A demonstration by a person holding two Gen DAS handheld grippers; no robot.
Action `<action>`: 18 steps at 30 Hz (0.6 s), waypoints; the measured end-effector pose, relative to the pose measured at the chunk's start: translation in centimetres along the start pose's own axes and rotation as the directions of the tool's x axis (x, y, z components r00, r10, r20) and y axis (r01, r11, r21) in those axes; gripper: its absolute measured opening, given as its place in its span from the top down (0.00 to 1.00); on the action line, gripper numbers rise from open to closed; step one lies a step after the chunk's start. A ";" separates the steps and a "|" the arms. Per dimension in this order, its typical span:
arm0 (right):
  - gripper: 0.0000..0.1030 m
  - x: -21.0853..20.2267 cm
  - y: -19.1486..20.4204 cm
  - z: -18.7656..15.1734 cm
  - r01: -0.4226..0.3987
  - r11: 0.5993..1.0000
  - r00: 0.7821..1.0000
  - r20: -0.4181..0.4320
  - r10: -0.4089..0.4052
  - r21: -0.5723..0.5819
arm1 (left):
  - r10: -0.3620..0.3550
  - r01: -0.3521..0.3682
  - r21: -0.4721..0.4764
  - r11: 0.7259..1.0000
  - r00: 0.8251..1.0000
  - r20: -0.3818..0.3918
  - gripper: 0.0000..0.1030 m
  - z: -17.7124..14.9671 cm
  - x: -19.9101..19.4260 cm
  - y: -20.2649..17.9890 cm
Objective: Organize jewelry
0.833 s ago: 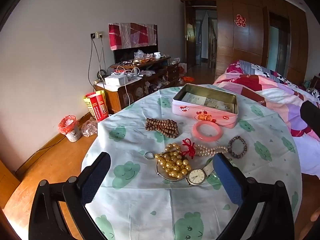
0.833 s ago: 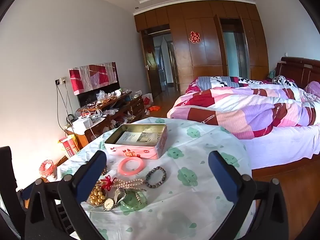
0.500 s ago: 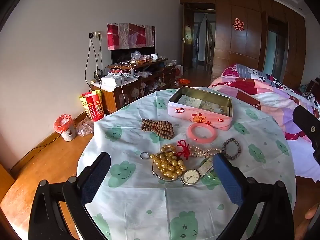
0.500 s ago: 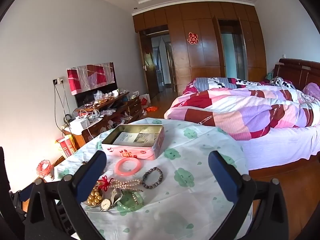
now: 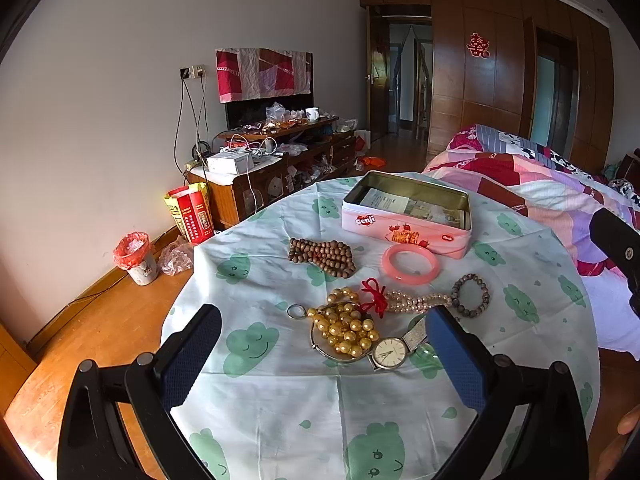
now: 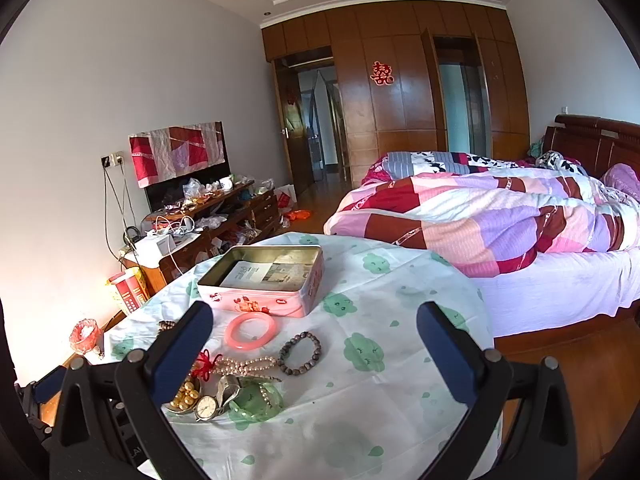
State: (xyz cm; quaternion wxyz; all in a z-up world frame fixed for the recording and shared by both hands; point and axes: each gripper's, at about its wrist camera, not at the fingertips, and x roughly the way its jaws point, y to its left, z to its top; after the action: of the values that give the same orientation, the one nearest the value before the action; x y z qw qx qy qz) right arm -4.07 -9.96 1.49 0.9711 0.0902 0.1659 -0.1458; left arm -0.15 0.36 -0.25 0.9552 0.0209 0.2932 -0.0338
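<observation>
An open pink tin with papers inside stands at the far side of the round table. In front of it lie brown wooden beads, a pink bangle, a dark bead bracelet, a pearl strand with a red knot, gold beads, a wristwatch and a green bangle. My left gripper is open and empty, above the table near the gold beads. My right gripper is open and empty, above the table.
A bed with a patchwork quilt lies right of the table. A cluttered wooden TV cabinet stands along the left wall. A red-lined bin and a red box sit on the wooden floor.
Both grippers have drawn back and up a little from the table, so the jewelry sits slightly farther off in each view. Nothing was taken hold of.
</observation>
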 end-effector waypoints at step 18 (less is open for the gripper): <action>0.00 0.1 -0.1 0.0 -0.002 1.000 1.000 -0.002 0.002 0.002 | 0.001 -0.001 0.000 1.000 1.000 0.001 0.01 -0.1 0.0 -0.1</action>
State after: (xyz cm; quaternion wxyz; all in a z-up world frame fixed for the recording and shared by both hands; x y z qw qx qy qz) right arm -4.01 -10.07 1.49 0.9710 0.0917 0.1667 -0.1451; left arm -0.20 0.27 -0.40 0.9554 0.0210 0.2926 -0.0333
